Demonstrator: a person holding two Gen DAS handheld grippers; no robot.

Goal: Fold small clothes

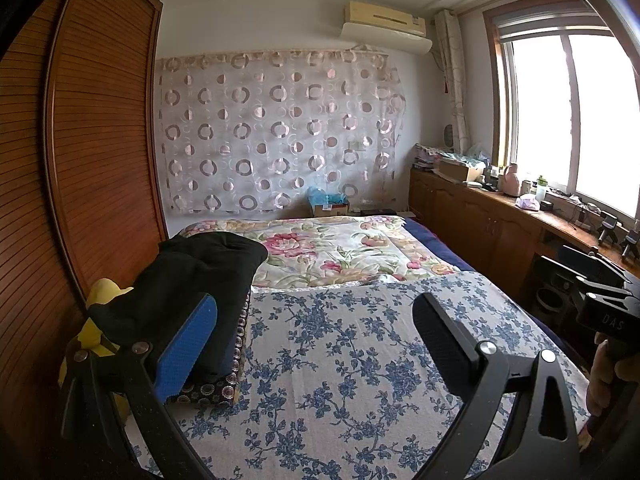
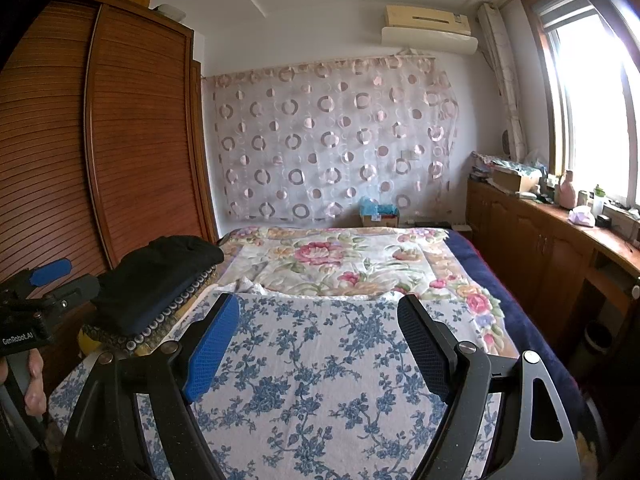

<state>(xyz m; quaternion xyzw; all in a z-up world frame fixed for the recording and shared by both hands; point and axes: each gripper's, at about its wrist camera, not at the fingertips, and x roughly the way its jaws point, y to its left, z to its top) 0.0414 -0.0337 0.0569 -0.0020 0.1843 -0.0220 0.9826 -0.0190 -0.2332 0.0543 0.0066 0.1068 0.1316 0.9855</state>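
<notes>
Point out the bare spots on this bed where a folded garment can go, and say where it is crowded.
Free: the blue-flowered sheet between the dark clothes pile and the bed's right edge, and the pink-flowered quilt beyond it, up to the curtain wall. Crowded: the bed's left edge by the wardrobe, with the pile on a patterned cushion, and the window counter.

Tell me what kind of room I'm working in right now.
A home bedroom, by the look of it. A bed with a blue-flowered cover fills the middle, a tall louvred wooden wardrobe stands along its left side, and a wall air conditioner hangs above a patterned curtain.
</notes>
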